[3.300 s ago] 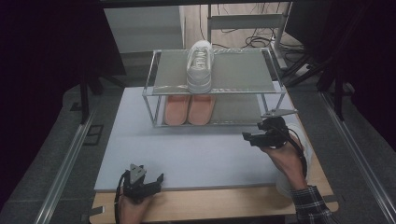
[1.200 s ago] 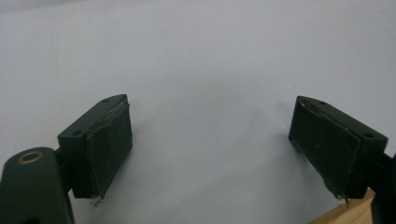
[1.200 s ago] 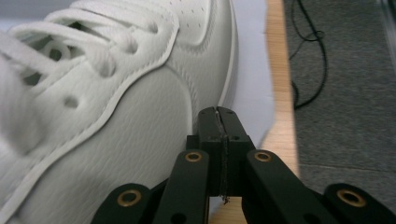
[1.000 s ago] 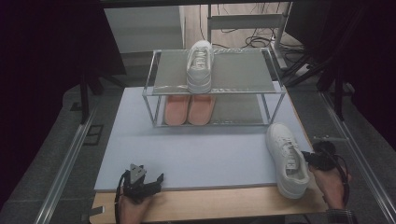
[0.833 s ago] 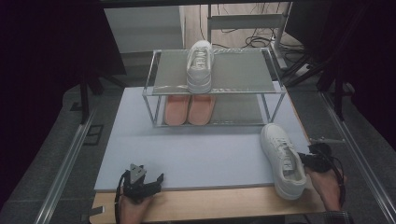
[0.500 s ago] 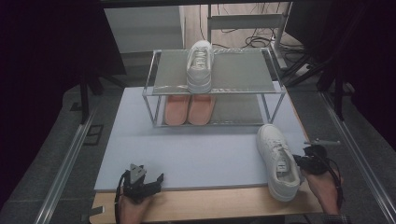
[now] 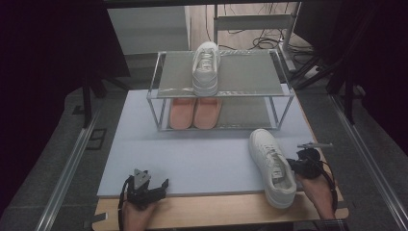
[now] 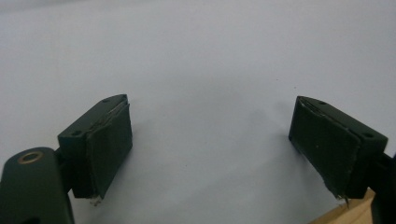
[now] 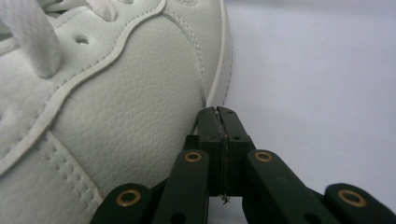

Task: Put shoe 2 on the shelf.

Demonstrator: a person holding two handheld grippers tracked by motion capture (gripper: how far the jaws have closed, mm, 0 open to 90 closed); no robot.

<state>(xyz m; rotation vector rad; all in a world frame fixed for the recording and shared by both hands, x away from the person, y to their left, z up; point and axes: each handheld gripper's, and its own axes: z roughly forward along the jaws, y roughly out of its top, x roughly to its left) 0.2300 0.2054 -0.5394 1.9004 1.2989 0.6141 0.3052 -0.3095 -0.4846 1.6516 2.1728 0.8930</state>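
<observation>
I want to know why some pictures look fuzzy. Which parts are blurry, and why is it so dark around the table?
High view: the pale blue mat is lit, while the room on both sides sinks into black. Left gripper view: the open black tongs look soft and cast faint shadows on the mat. Right gripper view: the white leather sneaker shows sharp grain, but the shut tongs blur toward the bottom edge.

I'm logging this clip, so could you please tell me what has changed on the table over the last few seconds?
A white shoe has come onto the mat at the right, and the right gripper, shut against its side, has been pushing it leftward and forward. That gripper earlier hovered nearer the rack. The left gripper stayed open at the near edge; the shoe on top and the pink pair below did not move.
</observation>
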